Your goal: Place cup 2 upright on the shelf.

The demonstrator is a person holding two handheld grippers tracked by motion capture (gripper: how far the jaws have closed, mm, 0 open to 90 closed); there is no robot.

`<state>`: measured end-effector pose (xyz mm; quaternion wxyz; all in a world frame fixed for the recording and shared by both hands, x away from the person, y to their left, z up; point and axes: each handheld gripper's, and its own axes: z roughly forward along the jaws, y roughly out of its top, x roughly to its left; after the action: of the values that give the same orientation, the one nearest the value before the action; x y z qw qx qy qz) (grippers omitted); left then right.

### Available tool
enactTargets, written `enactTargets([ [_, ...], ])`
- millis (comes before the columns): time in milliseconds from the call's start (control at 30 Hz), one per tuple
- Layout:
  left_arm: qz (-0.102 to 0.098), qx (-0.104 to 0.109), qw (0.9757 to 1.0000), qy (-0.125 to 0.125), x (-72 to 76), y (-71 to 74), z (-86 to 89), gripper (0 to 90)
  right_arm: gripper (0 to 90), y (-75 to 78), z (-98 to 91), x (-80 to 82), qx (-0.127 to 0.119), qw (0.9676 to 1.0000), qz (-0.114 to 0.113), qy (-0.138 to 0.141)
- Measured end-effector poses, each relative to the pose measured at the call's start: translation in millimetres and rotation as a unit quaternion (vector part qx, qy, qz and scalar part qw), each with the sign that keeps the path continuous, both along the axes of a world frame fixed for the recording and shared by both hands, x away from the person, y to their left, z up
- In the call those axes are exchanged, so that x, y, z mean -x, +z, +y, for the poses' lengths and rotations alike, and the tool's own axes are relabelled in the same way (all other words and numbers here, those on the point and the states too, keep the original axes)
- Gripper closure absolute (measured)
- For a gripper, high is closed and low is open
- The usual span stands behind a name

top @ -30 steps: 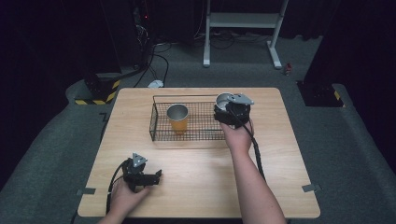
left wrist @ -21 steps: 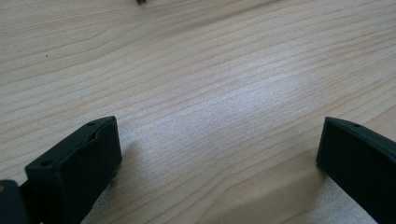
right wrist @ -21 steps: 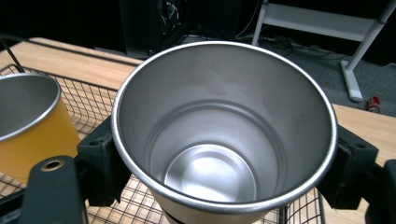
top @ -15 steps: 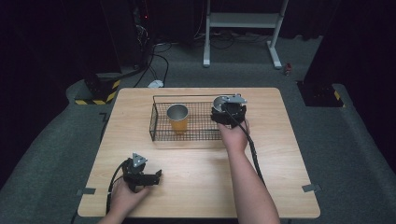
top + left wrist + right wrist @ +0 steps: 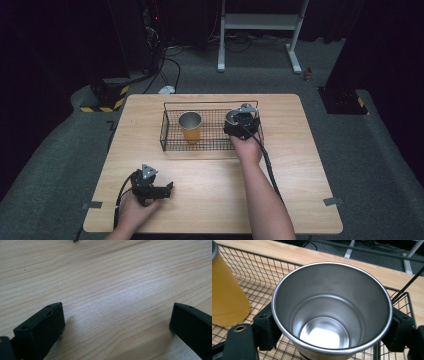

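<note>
The left gripper (image 5: 167,189) is resting on the wooden table (image 5: 300,165) near its front left corner, held by the person's left hand (image 5: 132,212), its jaws standing wide apart with nothing between them; in the left gripper view only bare wood grain is lying ahead of them. Well ahead of it and to its right, the black wire basket (image 5: 172,146) is sitting on the table. A yellow cup (image 5: 190,126) is standing upright inside the basket, off to the left of the right gripper (image 5: 235,120). The right gripper is clamping a steel cup (image 5: 332,312) by its sides, upright, mouth up, over the basket's right end, with the mesh floor showing beneath it.
</note>
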<state>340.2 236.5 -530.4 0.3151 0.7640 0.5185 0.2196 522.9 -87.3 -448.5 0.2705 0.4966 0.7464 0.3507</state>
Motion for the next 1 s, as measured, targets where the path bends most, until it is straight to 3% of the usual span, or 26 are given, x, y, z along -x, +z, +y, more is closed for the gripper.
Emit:
enactTargets([
  [467, 0.0, 0.001, 1.0, 0.0, 0.0, 0.0, -0.1, 0.3, 18.6, -15.1, 3.4, -10.7, 0.019, 0.9993, 0.034, 0.0],
  [1000, 0.0, 0.001, 1.0, 0.001, 0.1, 0.0, -0.2, 0.3, 18.5, -20.8, 2.9, -15.2, 0.008, 0.9981, 0.061, -0.004],
])
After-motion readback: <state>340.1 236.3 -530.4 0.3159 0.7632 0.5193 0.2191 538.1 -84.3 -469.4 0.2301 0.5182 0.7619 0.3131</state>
